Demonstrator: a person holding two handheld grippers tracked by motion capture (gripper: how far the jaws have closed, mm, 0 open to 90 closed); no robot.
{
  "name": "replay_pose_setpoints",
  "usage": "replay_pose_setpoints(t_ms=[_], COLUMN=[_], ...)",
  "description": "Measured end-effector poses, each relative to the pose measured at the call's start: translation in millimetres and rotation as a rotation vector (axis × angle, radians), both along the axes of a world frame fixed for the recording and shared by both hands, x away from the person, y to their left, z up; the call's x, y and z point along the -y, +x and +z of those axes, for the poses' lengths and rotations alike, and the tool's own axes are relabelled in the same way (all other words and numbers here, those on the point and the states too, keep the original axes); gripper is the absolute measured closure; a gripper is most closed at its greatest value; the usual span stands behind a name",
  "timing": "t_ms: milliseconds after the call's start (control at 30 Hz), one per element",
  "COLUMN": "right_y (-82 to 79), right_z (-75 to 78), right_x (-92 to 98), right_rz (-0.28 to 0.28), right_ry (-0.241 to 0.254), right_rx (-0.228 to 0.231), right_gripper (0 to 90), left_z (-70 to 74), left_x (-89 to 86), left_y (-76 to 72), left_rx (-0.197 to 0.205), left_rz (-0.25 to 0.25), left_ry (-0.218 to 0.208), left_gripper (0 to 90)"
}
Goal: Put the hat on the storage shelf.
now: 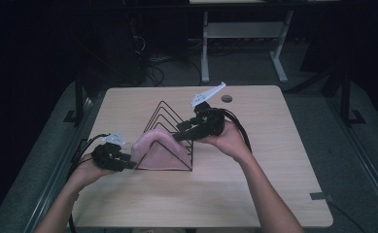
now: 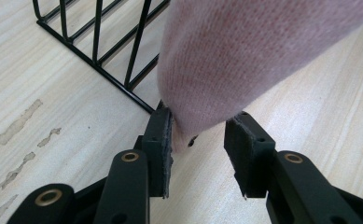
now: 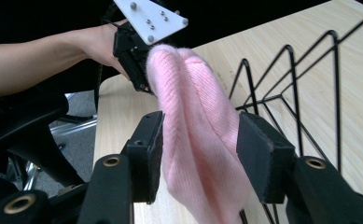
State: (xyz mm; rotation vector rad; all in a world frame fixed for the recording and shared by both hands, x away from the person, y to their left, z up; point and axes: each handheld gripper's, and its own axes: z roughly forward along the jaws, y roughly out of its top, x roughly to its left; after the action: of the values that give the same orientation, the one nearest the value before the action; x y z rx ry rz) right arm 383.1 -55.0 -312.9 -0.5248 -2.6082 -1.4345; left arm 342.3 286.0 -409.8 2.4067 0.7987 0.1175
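High view: pink knit [image 1: 158, 149] draped leftward

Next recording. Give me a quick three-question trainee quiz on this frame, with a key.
1. True or false: the pink knitted cloth is draped over the black wire rack.
2. On which side of the rack is the left gripper: A near left corner, B far right corner, C on top?
3. What lies between the pads of the right gripper?

Key: 1 true. 2 A. 3 The pink knitted cloth; the jaws stand apart around it, one pad clear of it.
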Motion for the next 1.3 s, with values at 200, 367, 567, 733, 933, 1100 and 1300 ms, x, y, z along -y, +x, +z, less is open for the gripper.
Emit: replay_pose_setpoints(t_ms=[200, 367, 567, 733, 933, 1100, 1300], right_y=[-1.8, -2.3, -3.8, -5.3, -6.6, -8.9, -12.8], right_z=[3.3, 5.0, 4.9, 5.8, 2.4, -3.0, -9.8], right_x=[11.5, 20.5, 34.2, 48.5, 66.6, 81.4, 98.5], right_rz=[-0.027, -0.046, -0.076, -0.110, -0.157, -0.195, -0.233], right_ry=[-0.002, -0.004, -0.015, -0.016, -0.028, -0.037, -0.051], right_rx=[-0.001, 0.001, 0.009, 0.012, 0.004, 0.002, 0.000], right_gripper=[46.2, 44.4, 40.2, 36.5, 32.4, 29.9, 27.3], left_z=[2.7, 4.8, 6.7, 8.2, 9.9, 9.3, 9.1], left_x=[-2.1, -4.0, -5.4, -6.0, -8.9, -11.7, -13.4], left_y=[-1.3, -2.2, -2.8, -4.7, -6.3, -7.2, -8.0], left_rx=[0.000, 0.004, 0.010, 0.011, 0.017, 0.015, 0.026], left_rz=[0.008, 0.018, 0.024, 0.040, 0.052, 0.068, 0.080], left_ry=[-0.022, -0.037, -0.039, -0.054, -0.061, -0.059, -0.066], left_gripper=[56.0, 53.1, 47.9, 41.8, 36.5, 31.7, 28.9])
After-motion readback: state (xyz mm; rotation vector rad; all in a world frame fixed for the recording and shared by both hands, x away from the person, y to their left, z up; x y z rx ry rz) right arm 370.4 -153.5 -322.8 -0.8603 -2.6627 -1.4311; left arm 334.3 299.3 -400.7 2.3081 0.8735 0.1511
